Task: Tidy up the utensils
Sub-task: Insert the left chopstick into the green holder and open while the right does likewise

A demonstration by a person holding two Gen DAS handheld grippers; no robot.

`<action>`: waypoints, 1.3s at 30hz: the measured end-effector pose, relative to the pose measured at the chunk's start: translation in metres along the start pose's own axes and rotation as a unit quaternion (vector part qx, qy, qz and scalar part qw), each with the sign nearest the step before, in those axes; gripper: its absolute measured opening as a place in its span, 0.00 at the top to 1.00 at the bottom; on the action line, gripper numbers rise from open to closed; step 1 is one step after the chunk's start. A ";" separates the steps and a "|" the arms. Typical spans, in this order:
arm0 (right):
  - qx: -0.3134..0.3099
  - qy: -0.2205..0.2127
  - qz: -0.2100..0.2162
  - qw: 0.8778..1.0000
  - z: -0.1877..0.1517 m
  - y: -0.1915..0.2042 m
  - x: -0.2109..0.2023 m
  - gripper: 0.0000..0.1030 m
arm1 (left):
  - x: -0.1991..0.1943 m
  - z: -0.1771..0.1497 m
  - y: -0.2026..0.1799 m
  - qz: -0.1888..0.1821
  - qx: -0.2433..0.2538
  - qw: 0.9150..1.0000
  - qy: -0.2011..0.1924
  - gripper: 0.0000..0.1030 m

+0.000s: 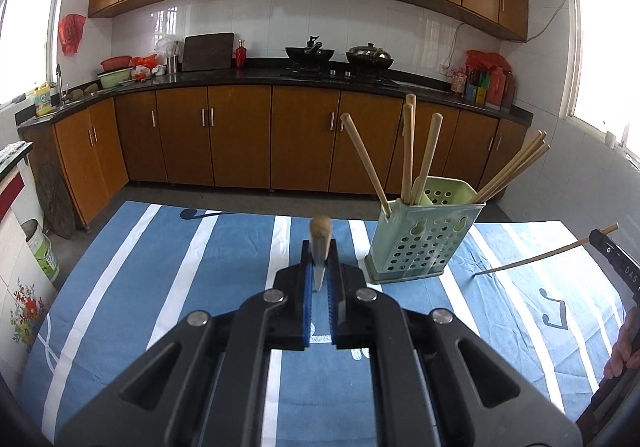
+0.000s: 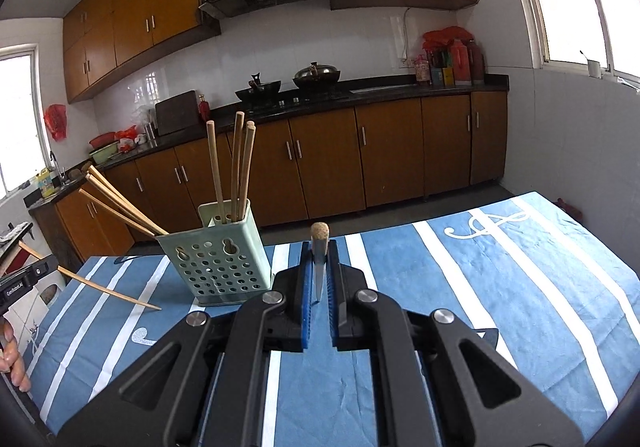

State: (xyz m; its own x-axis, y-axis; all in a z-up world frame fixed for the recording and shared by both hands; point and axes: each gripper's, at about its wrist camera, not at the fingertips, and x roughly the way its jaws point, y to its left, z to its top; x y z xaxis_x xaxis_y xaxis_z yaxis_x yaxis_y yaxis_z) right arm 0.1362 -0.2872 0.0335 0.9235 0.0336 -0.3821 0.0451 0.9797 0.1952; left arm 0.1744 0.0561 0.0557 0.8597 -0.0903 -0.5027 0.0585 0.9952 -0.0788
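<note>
Two chopsticks are in my grip, one clamped in each closed gripper. The left gripper pinches its chopstick end-on, butt pointing away from me, and the right gripper holds its chopstick likewise, I judge so each can tip upright for dropping. The green perforated holder stands on the striped tablecloth, just right of my left tool and left of my right one, already bristling with chopsticks.

Left gripper jaws clamped, right gripper jaws clamped
</note>
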 end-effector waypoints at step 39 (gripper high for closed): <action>0.001 -0.182 0.107 0.978 0.117 0.067 -0.008 0.93 | -0.012 0.137 -0.095 -0.085 0.014 0.986 -0.143 0.93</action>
State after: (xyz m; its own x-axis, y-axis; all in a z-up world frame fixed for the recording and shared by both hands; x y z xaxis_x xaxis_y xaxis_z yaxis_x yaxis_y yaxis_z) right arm 0.1761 -0.2446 0.1550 0.9862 0.1648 0.0136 -0.1633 0.9575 0.2378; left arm 0.2280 -0.0318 0.1867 0.9442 -0.2449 -0.2201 0.2240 0.9677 -0.1155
